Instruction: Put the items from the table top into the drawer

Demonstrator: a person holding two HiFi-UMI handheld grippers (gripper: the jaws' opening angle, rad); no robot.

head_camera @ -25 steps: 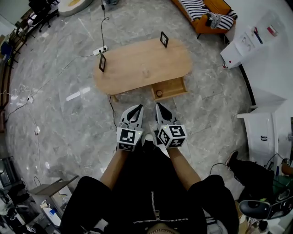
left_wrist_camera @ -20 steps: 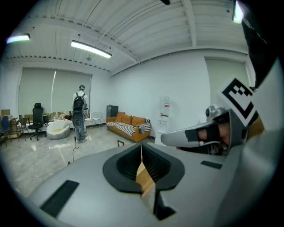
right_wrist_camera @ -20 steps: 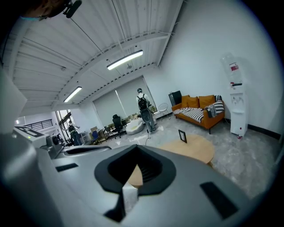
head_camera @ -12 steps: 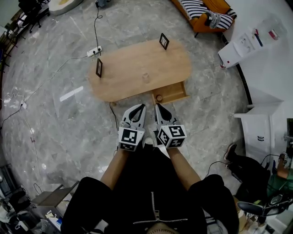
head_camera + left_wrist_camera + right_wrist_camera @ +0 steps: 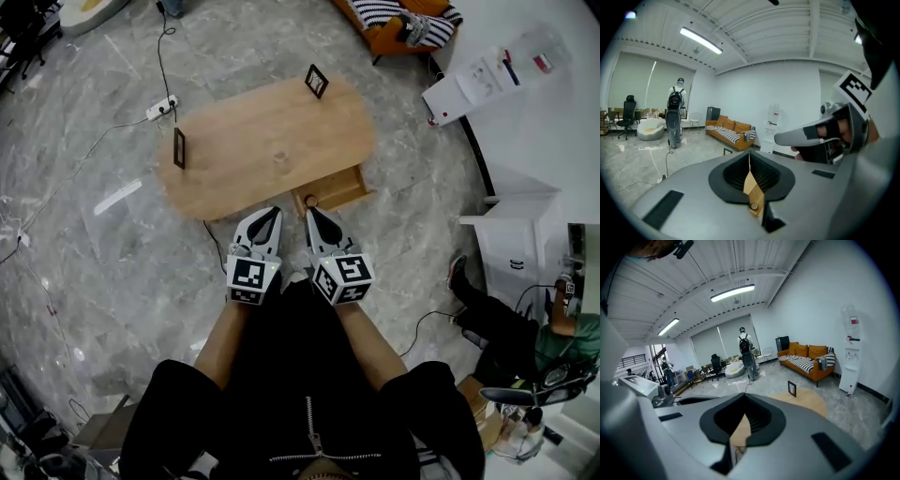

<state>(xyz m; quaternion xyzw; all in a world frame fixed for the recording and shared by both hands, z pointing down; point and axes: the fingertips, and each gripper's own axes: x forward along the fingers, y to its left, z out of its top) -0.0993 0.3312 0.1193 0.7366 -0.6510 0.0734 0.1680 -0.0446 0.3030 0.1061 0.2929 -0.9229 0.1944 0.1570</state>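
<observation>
The person's black shorts and bare forearms fill the near part of the head view. Just ahead, the left tongs [image 5: 266,215] and right tongs [image 5: 312,214] are held side by side over the floor [image 5: 141,272], pointing at the worktop [image 5: 234,159]. Both pairs are pressed together with nothing between them. Through the slit of each, only a strip of wood shows. Their tips are just short of the worktop's near edge.

The drawer [image 5: 345,185] stands pulled out from under the near edge, toward the right end, directly in front of the right tongs. A small round thing [image 5: 310,201] lies in its near left corner. A glass [image 5: 278,161] stands upright near the middle of the worktop, a little back from the near edge and just behind the drawer. One small black frame [image 5: 178,147] stands at the left end. A second frame [image 5: 316,81] stands at the far edge toward the right end.

The worktop is a light wooden oval, and the floor is grey marble-patterned tile with patches of glare. A white power strip [image 5: 160,106] lies on the floor beyond the worktop's far left corner, with its cable trailing away. Farther off, an orange sofa [image 5: 726,126] with striped cushions stands by a white wall, and a white cabinet [image 5: 469,84] is to its right. Across the room a person [image 5: 675,101] stands near a black chair [image 5: 628,117], and strip lights run along the ribbed ceiling.
</observation>
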